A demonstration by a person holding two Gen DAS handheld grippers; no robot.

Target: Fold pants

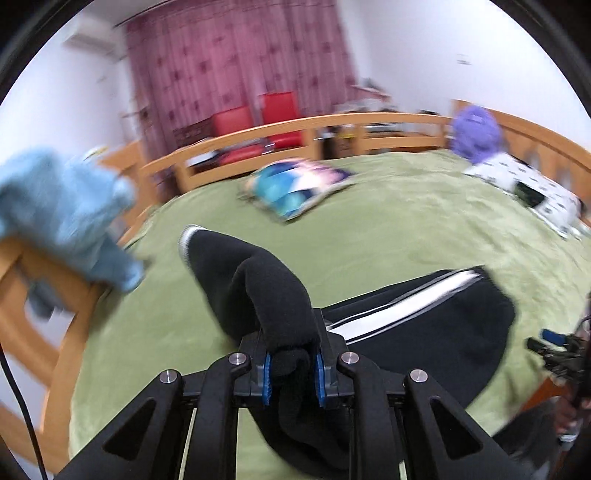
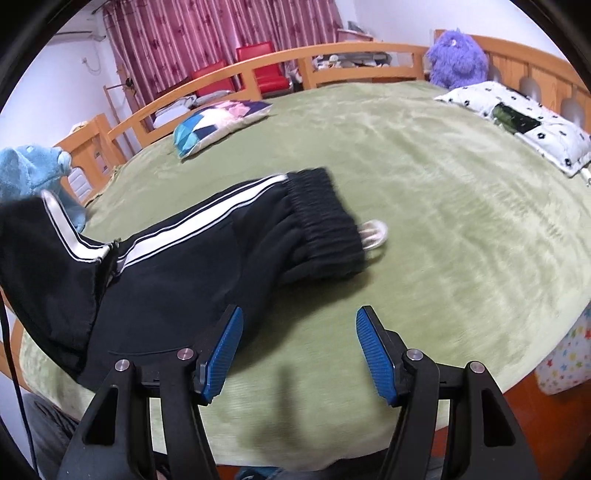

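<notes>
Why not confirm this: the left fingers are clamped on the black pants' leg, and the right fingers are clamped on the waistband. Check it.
One part is wrong. The right gripper is open and holds nothing, its fingers apart over the green blanket, as the right wrist view shows. The left gripper is indeed clamped on the black pants.

This is a home bedroom: a wooden-railed bed (image 2: 332,50) under a green blanket (image 2: 424,192) carries pillows (image 2: 517,118) and a purple plush toy (image 2: 458,59), with pink patterned curtains (image 2: 221,33) and red chairs (image 2: 262,70) behind.
</notes>
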